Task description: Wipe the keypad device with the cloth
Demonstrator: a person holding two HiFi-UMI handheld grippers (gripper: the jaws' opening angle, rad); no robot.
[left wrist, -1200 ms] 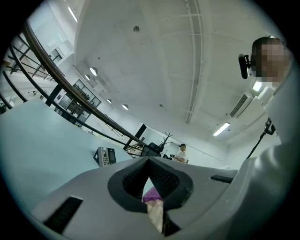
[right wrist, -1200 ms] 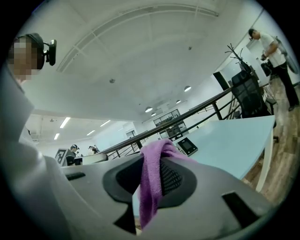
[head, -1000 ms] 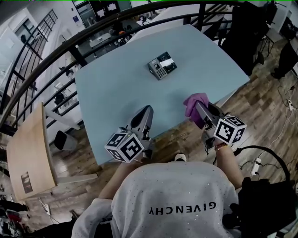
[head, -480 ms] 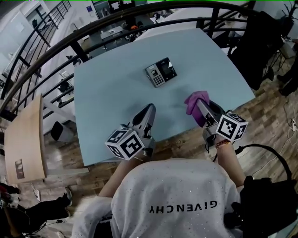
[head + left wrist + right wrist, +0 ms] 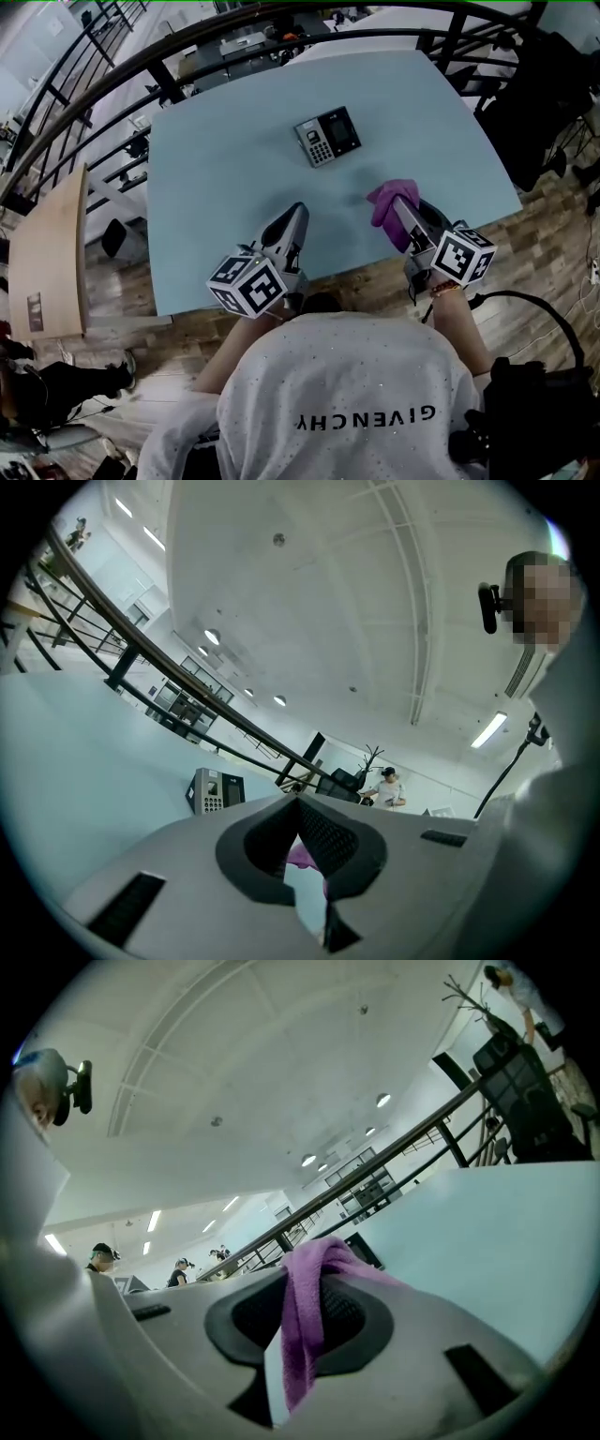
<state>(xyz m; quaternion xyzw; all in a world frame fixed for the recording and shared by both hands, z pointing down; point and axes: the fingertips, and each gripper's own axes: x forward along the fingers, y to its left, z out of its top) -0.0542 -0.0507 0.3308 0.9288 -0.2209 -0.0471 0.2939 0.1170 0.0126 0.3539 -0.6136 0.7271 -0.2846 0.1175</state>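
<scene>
The keypad device (image 5: 327, 137), dark grey with a small screen and a number pad, lies on the far middle of the light blue table (image 5: 216, 169). It also shows in the left gripper view (image 5: 214, 790), some way ahead of the jaws. My right gripper (image 5: 397, 208) hovers over the table's near edge, shut on a purple cloth (image 5: 386, 208). In the right gripper view the cloth (image 5: 305, 1307) drapes over the closed jaws. My left gripper (image 5: 293, 223) is beside it to the left, shut and holding nothing. Both grippers are well short of the device.
A wooden chair (image 5: 47, 253) stands to the left of the table. A black railing (image 5: 141, 70) curves round the table's far side. Cables and a black bag (image 5: 534, 403) lie on the wooden floor at the right. People stand far off in the hall.
The head camera has shifted a little, so the table sits differently in view. Both grippers stay near the front edge, and the cloth stays in the right one.
</scene>
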